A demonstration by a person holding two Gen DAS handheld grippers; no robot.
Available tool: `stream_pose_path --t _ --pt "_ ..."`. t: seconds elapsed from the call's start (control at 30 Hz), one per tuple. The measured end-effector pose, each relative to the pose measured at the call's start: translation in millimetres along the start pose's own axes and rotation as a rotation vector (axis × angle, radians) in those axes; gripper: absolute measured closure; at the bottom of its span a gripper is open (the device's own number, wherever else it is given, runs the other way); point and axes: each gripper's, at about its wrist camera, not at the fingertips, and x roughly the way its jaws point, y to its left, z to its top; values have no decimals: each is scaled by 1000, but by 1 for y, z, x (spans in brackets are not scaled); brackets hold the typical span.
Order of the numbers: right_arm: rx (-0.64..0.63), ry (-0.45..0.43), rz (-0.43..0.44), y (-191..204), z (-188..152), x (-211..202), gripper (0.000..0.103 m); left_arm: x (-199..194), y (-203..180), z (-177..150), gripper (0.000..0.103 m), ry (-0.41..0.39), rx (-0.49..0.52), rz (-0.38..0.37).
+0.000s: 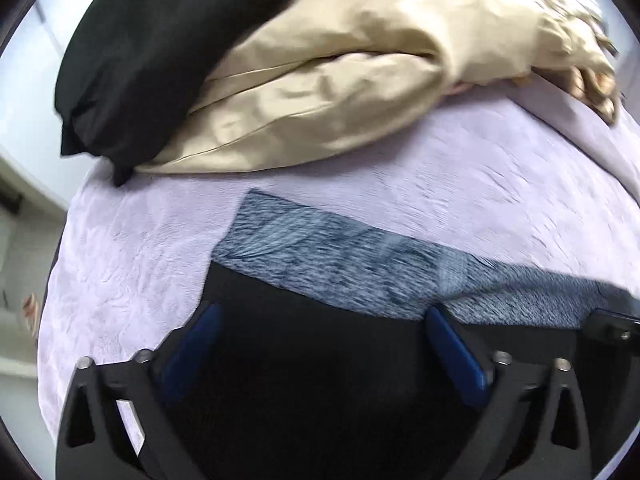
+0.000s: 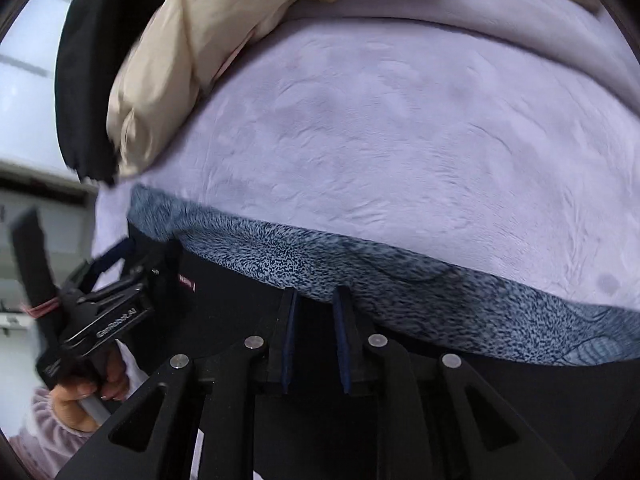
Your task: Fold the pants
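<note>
**Left wrist: pants flat on bed, both grippers empty**

Black pants (image 1: pixel 304 320) with heathered waistband (image 1: pixel 340 264) lay on the lavender blanket (image 1: pixel 440 184). Left gripper (image 1: pixel 320 320) gaped wide over them. Right gripper (image 2: pixel 316 300) nearly closed, nothing pinched.

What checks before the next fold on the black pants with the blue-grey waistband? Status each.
1. Left gripper fingers wide apart, nothing between them: ok.
2. Right gripper fingers nearly together over the black pants; cloth pinched: cannot tell.
3. Mottled blue-grey waistband lying flat on the lilac plush blanket: ok.
4. Beige garment and black garment apart from the waistband: ok.
5. Pant legs laid straight: cannot tell, hidden.
</note>
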Motion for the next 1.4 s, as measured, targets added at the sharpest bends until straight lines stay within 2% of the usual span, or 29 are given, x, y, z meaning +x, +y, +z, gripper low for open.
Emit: stream_pose_path --t 0.1,0.2,0.3,0.4,0.47,0.63,0.77,0.9,1.07,1.1,1.13,1.17,1.23,1.3,1.4 --pt "82 -91 -49 -23 -5 -37 77 -13 12 -1 0 14 -14 28" --pt "165 -66 115 -50 -34 -70 68 -30 14 -15 0 12 6 39" --pt "213 -22 186 -68 -91 -92 64 -39 1 -37 0 30 55 43" --pt "279 78 253 -80 -149 -82 62 -24 -13 -61 0 65 111 81" --pt "326 122 250 -79 -180 -55 62 -15 -9 -66 0 62 85 56" --pt "390 -8 400 -84 -195 -39 61 -18 -5 -67 0 75 129 67" --pt "378 -34 483 -76 -191 -30 61 -14 -12 -64 0 92 134 85" --pt "341 17 464 -64 -184 -12 61 -14 -15 -63 0 88 151 98" --pt "21 76 296 -18 -191 -16 61 -15 -18 -64 0 93 147 86" --pt "5 103 295 -15 -195 -18 60 -17 -26 -56 0 101 144 85" --pt "12 147 335 -14 -201 -22 60 -21 -27 -55 0 119 142 90" --pt "17 154 327 -14 -205 -27 60 -31 -29 -55 0 126 153 98" --pt "18 96 207 -24 -210 -52 60 -46 -30 -59 0 107 189 90" --pt "99 21 113 -50 -210 -75 60 -66 -49 -72 0 93 245 38" --pt "206 -78 44 -90 -203 -102 60 -83 -90 -98 0 89 351 -17"
